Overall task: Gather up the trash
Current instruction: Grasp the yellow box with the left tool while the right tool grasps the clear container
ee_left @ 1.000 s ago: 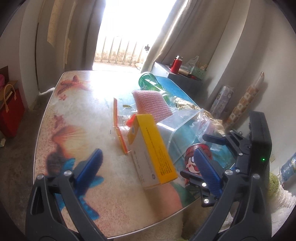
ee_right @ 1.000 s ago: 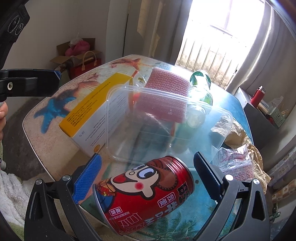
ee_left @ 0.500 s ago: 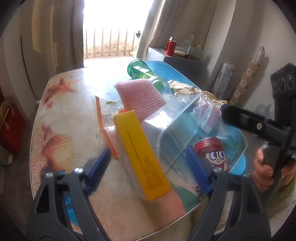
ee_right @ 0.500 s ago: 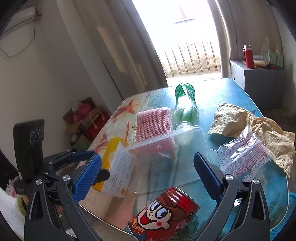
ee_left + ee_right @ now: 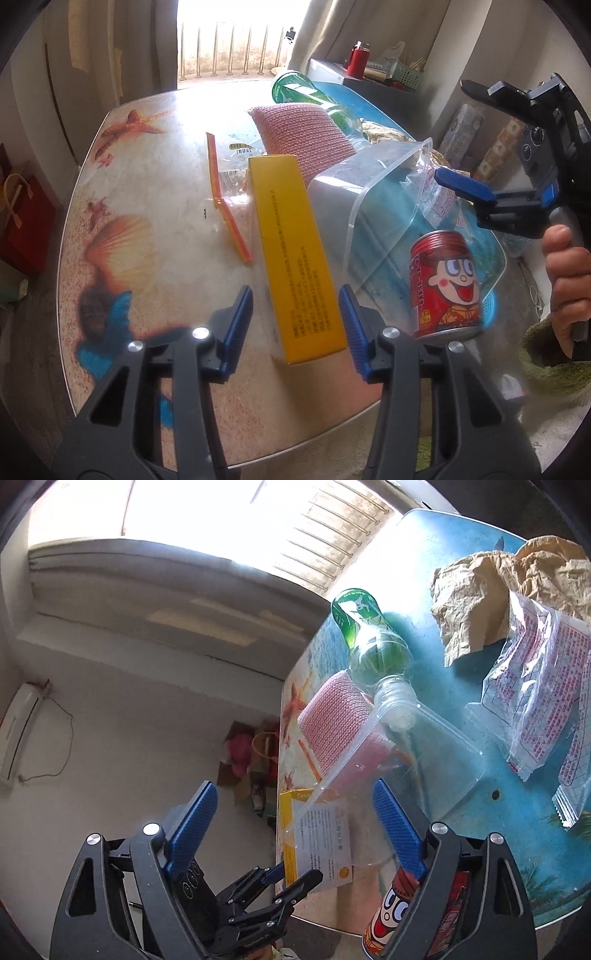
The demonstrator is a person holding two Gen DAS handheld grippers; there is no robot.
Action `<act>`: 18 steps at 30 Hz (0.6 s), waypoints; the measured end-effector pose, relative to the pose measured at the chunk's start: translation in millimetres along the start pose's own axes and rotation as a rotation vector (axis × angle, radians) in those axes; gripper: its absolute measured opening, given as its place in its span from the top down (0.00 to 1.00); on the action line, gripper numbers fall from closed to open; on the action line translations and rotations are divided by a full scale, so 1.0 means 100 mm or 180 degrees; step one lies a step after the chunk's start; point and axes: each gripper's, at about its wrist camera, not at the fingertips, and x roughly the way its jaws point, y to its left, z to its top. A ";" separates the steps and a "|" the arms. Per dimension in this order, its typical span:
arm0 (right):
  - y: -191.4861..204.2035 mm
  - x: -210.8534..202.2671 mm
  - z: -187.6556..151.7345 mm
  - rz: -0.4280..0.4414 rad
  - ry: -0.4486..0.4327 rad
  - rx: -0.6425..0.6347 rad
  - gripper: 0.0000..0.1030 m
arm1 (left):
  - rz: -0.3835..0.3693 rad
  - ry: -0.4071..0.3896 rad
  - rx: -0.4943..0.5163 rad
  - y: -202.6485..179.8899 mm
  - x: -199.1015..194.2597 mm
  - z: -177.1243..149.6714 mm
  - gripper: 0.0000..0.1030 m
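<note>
Your left claw (image 5: 295, 325) sits right over the near end of the yellow box (image 5: 291, 254), pads straddling it on either side but not yet touching as far as I can tell: jaws have just been closing, box end between them, small gaps visible both sides, so call it open, not gripping. The box lies on the worktop (image 5: 147, 206) with its long axis running straight away from the claw, so you're across the short width, which is the right way to take it. Keep the wrist square to that axis; my guess is a skewed close would pivot the box into the clear plastic tub (image 5: 373, 206) touching or just beside its right face. Your right claw (image 5: 295, 827) is rolled over, jaws have just been narrowing a little but are open with nothing pinched; the tub edge and box end show between the pads, farther out. The red can (image 5: 445, 284) stands upright at the worktop's near right edge, just beside the right-hand pad in the right wrist view, so that hand is nearer the can. Left hand owns the box.
</note>
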 end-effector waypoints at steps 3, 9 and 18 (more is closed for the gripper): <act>-0.04 0.09 -0.01 -0.0042 0.0048 0.0162 0.31 | -0.0034 0.0036 -0.0116 0.08 0.00 -0.02 0.63; -0.09 0.23 -0.03 -0.0129 0.0091 0.0349 0.46 | -0.0059 0.0054 -0.0203 0.13 -0.02 -0.02 0.69; -0.14 0.37 -0.08 -0.0088 0.0110 0.0516 0.76 | -0.0010 -0.0012 -0.0231 0.15 -0.08 -0.05 0.71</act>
